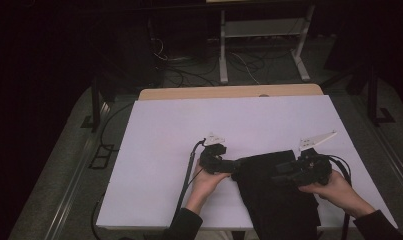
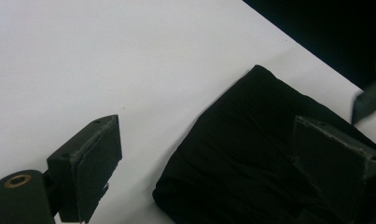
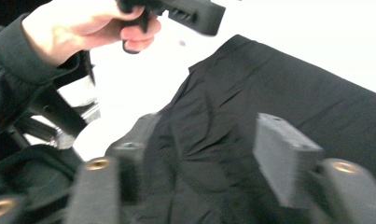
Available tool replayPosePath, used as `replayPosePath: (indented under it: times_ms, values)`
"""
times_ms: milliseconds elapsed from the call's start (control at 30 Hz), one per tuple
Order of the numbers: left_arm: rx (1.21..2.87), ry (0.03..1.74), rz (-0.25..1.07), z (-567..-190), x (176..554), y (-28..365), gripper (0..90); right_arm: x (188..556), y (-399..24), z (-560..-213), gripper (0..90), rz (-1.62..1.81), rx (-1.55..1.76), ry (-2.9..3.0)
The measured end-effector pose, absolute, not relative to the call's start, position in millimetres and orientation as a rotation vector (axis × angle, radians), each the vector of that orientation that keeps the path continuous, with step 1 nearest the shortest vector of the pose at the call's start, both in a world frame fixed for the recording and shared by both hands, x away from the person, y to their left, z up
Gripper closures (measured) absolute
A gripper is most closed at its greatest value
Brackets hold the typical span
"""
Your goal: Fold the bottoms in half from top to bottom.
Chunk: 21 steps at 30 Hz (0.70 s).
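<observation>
Black cloth (image 1: 274, 192) lay folded at the desk's (image 1: 159, 150) near edge, partly overhanging it. Both the left gripper (image 2: 209, 161) and right gripper (image 3: 209, 154) stood spread, pinching nothing; unheld, the cloth risked sliding off

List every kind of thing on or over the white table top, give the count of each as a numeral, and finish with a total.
Black folded cloth: 1
Hand-held grippers: 2, the left gripper and the right gripper
Hands holding them: 2, the left hand and the right hand
Total: 5, all at the near edge of the white table top.
</observation>
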<state>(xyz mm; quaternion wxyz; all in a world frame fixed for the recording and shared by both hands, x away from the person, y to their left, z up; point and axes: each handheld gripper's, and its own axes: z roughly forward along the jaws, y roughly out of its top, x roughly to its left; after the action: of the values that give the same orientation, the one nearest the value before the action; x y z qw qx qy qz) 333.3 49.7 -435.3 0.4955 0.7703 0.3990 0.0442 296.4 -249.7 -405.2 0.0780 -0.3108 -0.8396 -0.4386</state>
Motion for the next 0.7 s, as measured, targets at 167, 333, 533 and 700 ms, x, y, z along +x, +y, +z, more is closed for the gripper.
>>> replayPosePath:
  times_ms: [167,333,533,700]
  values:
    - [1.863,0.969,0.106,-435,334,51,9.5,304,-255,-400,15.9,-1.322,-1.007,-2.535]
    - [1.863,0.97,0.106,-435,335,52,9.5,315,-267,-394,13.0,-1.349,-1.041,-2.526]
    - [1.865,0.973,0.1,-436,336,53,8.9,331,-281,-398,5.4,-1.348,-1.13,-2.52]
    - [1.873,0.974,0.093,-437,338,53,8.4,342,-291,-404,0.8,-1.347,-1.185,-2.502]
